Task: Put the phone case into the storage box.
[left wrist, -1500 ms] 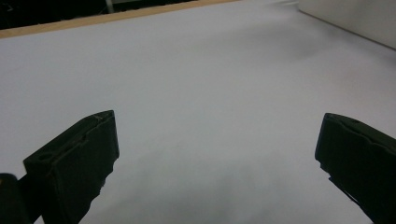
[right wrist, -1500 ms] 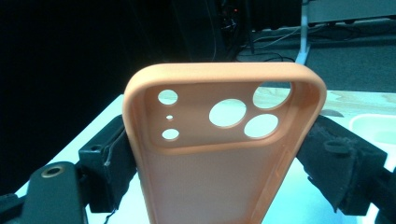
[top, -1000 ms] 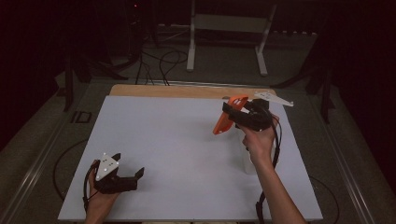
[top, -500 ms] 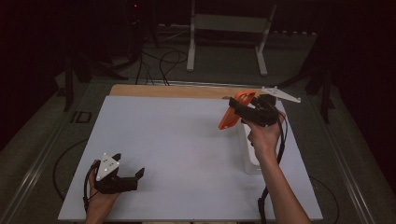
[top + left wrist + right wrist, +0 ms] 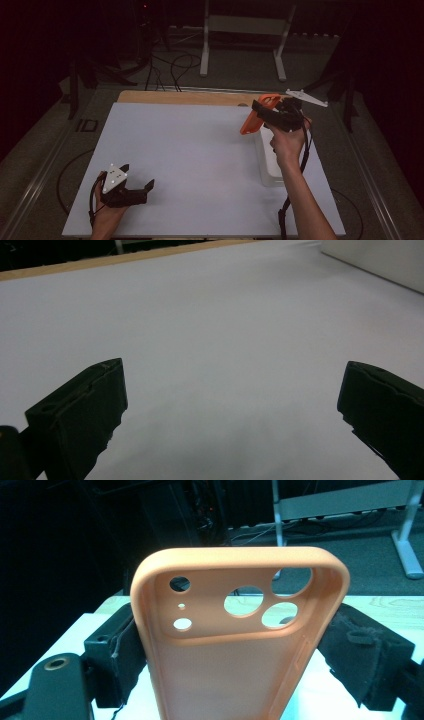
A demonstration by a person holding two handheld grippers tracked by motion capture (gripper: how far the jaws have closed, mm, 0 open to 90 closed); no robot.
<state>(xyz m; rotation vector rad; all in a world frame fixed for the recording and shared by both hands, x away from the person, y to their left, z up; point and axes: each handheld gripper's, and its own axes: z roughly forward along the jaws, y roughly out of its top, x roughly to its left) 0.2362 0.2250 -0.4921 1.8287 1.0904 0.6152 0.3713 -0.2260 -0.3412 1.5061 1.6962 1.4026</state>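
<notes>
Slippage is your risk: right gripper (image 5: 262,111) pinches only the phone case's (image 5: 235,645) slick edges aloft, left gripper (image 5: 131,189) gaping idle.

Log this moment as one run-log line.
right gripper: shut on orange phone case, raised above white tray | left gripper: open, holding nothing, low over white table

Black claws (image 5: 134,192) (image 5: 272,114) with grey three-cornered plates (apparently matte), black trailing cables, bare forearms.
</notes>
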